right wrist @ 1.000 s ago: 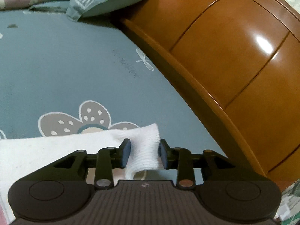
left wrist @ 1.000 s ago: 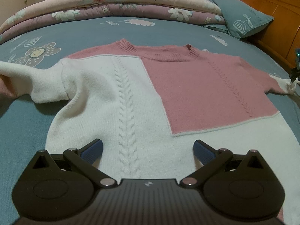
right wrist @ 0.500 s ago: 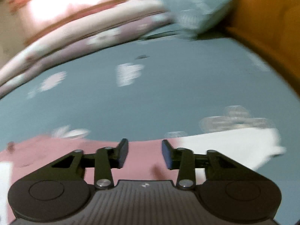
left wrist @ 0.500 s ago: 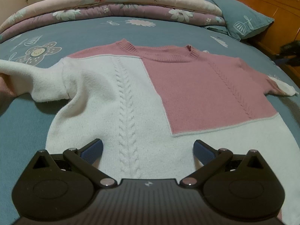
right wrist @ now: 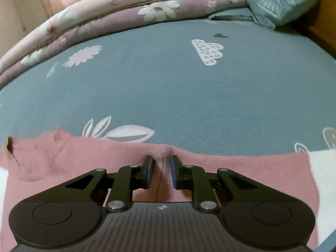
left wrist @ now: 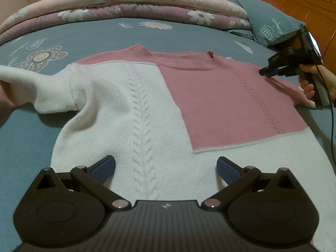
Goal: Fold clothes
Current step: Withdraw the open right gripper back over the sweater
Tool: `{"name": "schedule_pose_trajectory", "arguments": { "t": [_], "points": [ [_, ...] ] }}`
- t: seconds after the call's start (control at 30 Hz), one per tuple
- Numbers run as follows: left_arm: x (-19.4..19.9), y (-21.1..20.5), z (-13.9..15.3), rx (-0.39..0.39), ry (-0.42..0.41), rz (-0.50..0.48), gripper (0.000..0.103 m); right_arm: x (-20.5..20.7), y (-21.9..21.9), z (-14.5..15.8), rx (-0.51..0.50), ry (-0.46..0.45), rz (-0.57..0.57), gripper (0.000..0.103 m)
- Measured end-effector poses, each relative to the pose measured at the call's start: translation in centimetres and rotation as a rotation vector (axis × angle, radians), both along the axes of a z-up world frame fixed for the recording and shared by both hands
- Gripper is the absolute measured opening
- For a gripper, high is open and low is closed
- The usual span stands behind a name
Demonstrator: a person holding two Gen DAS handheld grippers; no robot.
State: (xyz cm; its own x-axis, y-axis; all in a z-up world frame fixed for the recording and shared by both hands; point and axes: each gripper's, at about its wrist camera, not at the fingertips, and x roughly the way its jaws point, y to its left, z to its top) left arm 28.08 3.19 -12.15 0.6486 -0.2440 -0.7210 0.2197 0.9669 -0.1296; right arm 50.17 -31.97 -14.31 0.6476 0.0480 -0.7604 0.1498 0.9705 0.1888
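Note:
A pink and white knit sweater (left wrist: 159,105) lies flat, front up, on the blue bedsheet (left wrist: 88,33). My left gripper (left wrist: 166,168) hovers open over its white hem, with the cable-knit stripe between the wide fingers. The left sleeve (left wrist: 42,88) is bunched at the left. In the left wrist view my right gripper (left wrist: 262,71), held by a hand (left wrist: 308,84), touches the pink right shoulder. In the right wrist view its narrow jaws pinch a raised pucker of the pink sweater (right wrist: 241,168) at the shoulder edge; the right gripper (right wrist: 161,166) is shut on it.
A folded floral quilt (left wrist: 130,2) runs along the back of the bed. A blue pillow (left wrist: 271,21) leans on the wooden headboard (left wrist: 308,4) at the right. A black cable (left wrist: 331,126) hangs from the right gripper.
My right gripper let go of the white sleeve cuff, swung left away from the headboard, and now sits on the pink shoulder. The left gripper stayed still.

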Motion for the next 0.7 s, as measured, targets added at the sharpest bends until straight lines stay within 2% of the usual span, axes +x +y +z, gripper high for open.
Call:
{"name": "schedule_pose_trajectory", "arguments": {
  "t": [0.13,0.27,0.33,0.43,0.5,0.6,0.7],
  "points": [
    [-0.1,-0.2,0.0,0.003,-0.001,0.006,0.102,-1.3,1.1,1.5,-0.010,-0.045,0.005,0.023],
    [-0.2,-0.4,0.0,0.014,-0.005,0.005,0.102,-0.8,3.0,1.2,-0.041,-0.037,0.067,0.023],
    [-0.1,-0.3,0.0,0.010,-0.004,0.006,0.102,0.4,3.3,0.2,-0.066,-0.026,0.052,0.023],
    [-0.1,-0.2,0.0,-0.001,-0.001,0.006,0.102,1.6,3.1,-0.3,-0.049,-0.041,0.025,0.021],
    [-0.1,-0.1,0.1,-0.003,-0.001,0.004,0.102,1.8,3.3,0.4,-0.042,-0.036,-0.002,0.023],
    [-0.1,0.0,0.1,-0.011,0.002,0.003,0.102,0.1,3.6,2.5,-0.034,-0.052,0.008,0.031],
    [-0.1,0.3,0.1,-0.023,0.005,0.006,0.102,-3.6,2.3,4.6,0.043,-0.092,0.002,0.036]
  ]
}}
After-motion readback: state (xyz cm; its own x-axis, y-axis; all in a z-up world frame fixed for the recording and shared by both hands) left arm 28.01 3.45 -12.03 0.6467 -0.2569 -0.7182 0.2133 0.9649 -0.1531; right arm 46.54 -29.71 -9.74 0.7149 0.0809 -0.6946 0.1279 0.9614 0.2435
